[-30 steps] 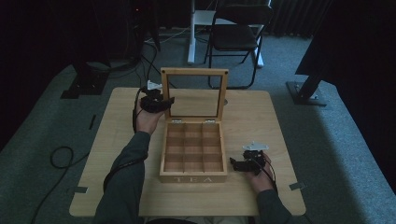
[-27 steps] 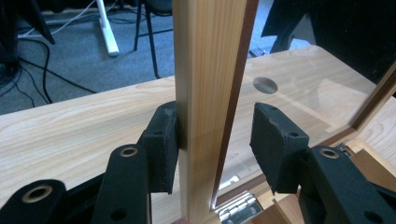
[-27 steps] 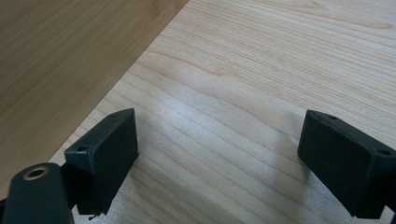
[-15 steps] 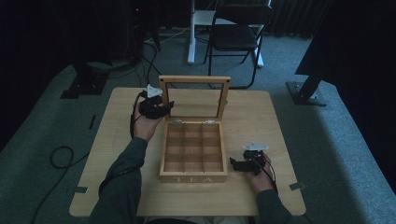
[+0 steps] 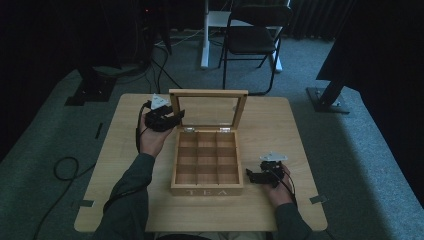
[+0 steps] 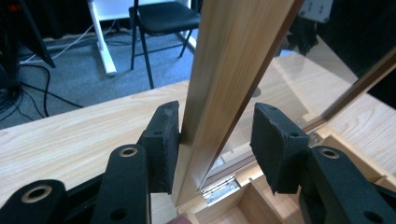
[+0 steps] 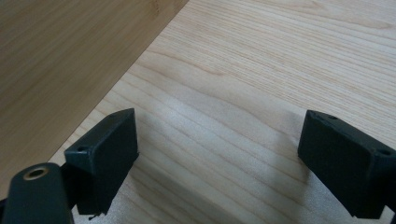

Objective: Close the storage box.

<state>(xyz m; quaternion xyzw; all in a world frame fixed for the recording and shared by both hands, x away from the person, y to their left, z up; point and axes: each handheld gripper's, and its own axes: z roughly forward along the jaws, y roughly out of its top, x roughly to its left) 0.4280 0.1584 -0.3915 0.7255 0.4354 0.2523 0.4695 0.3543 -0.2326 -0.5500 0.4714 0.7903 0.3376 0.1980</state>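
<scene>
The left gripper (image 6: pixel 212 140) straddles the upright glass-paned wooden lid's (image 6: pixel 229 84) left frame, one pad touching, jaws not clamped

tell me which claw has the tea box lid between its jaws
The left claw: the wooden side rail of the raised lid stands between its jaws, touching one pad. The right claw is open over the bare table beside the box.

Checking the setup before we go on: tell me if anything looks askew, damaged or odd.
Nothing stands out. The tea box sits square on the table, compartments empty, its glass lid upright. The left gripper straddles the lid's side rail, jaws not clamped; the right gripper rests open beside the box.
</scene>
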